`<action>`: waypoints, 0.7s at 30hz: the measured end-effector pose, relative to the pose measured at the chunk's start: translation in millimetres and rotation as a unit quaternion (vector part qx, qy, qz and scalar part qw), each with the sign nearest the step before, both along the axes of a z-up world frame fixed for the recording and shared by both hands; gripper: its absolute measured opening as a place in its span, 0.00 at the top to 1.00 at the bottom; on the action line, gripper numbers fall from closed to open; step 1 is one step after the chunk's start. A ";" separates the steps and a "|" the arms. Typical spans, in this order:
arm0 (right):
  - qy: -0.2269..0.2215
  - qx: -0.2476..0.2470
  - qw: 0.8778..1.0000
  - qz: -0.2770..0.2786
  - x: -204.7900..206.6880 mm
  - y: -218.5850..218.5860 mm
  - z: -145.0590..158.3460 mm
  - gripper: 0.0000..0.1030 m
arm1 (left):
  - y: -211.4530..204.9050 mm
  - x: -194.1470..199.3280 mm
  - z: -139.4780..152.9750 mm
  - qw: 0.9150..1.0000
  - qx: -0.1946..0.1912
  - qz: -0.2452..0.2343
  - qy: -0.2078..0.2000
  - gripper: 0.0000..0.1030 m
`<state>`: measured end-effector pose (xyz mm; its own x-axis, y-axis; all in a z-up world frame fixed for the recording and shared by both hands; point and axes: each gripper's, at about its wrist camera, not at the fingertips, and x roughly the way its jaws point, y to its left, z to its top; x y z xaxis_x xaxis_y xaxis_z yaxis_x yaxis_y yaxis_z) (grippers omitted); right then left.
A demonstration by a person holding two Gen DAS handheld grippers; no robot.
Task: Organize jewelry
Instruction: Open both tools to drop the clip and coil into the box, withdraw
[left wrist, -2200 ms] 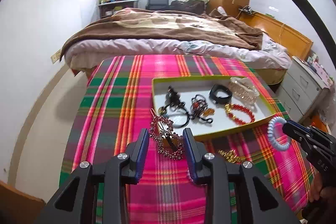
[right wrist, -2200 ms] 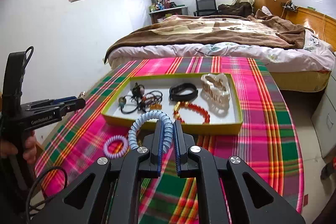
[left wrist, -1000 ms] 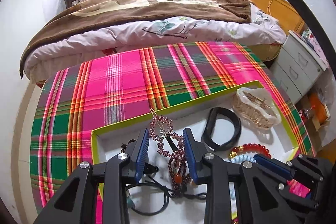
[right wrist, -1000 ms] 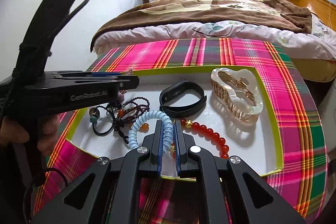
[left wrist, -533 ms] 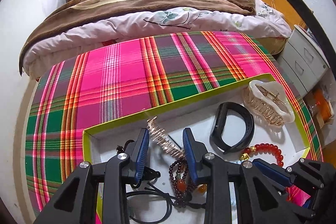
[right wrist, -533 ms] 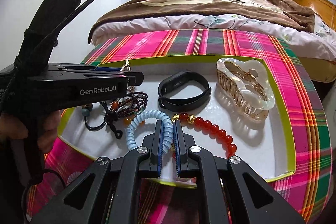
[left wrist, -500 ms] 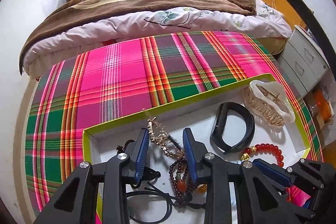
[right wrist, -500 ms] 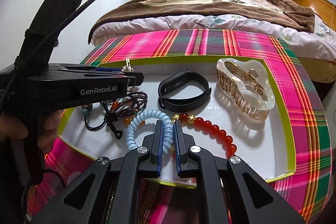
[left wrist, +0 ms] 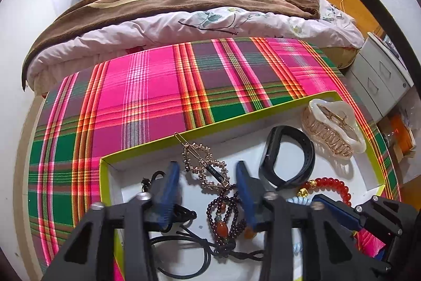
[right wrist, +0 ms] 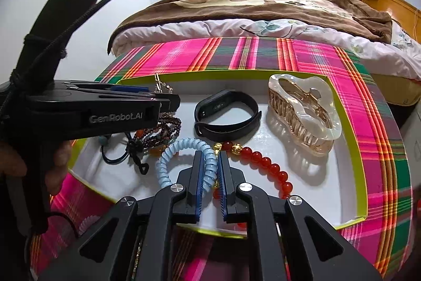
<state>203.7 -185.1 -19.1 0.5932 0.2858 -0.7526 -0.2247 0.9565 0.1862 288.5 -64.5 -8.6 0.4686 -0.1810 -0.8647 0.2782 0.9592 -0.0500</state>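
A: Hairpin's down, then? The rhinestone hairpin (left wrist: 204, 167) lies inside the tray (left wrist: 147, 146) now, leaning up against its far wall, with the left claw (left wrist: 208, 191) standing wide on either side and touching nothing. A second ago those pads were narrower and the pin hung pinched between them.

B: Agreed, and the jaws are opening at this moment, so I'd call that piece delivered. It sits just above the dark bead bracelet (left wrist: 223, 217).

A: What about the right claw (right wrist: 209, 177)?

B: Narrow, with the blue coil hair tie (right wrist: 181, 159) between its pads, low over the tray's near edge beside the red bead bracelet (right wrist: 263, 162). Its jaws are opening too, only slightly, and the pads look to be on the coil yet.

A: So the coil is about to be let go in the tray as well.

B: Likely. A pale coil tie (right wrist: 88, 221) shows on the plaid bench (right wrist: 368, 107) outside the tray, so work remains.
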 end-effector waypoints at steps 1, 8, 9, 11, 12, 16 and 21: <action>0.000 0.000 1.000 -0.002 -0.5 -0.1 0.3 0.86 | 0.1 0.0 0.1 1.000 0.000 0.000 0.000 0.51; 0.004 0.002 1.000 -0.012 -5.2 -5.1 2.3 0.77 | 1.7 -7.4 6.1 1.000 -0.007 0.001 -0.001 0.51; 0.003 0.005 1.000 -0.013 -6.2 -5.8 3.6 0.76 | 2.0 -9.6 8.3 1.000 -0.010 0.001 -0.003 0.51; -0.002 0.007 1.000 -0.016 -8.7 -7.2 7.1 0.76 | 2.2 -14.4 14.1 1.000 -0.015 -0.001 -0.009 0.42; -0.003 0.007 1.000 -0.017 -10.0 -7.6 8.5 0.76 | 2.5 -17.5 17.4 1.000 -0.015 -0.001 -0.013 0.42; -0.010 0.009 1.000 -0.024 -19.0 -10.9 14.6 0.76 | 5.9 -30.0 28.6 1.000 -0.021 0.001 -0.024 0.41; -0.023 0.014 0.999 -0.024 -35.0 -14.1 24.2 0.76 | 14.7 -55.5 45.3 0.999 -0.028 0.008 -0.041 0.41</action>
<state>168.7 -199.1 5.1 0.6409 0.2773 -0.7158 -0.1875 0.9608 0.2043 233.1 -49.8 36.7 0.5403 -0.2193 -0.8124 0.2680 0.9600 -0.0809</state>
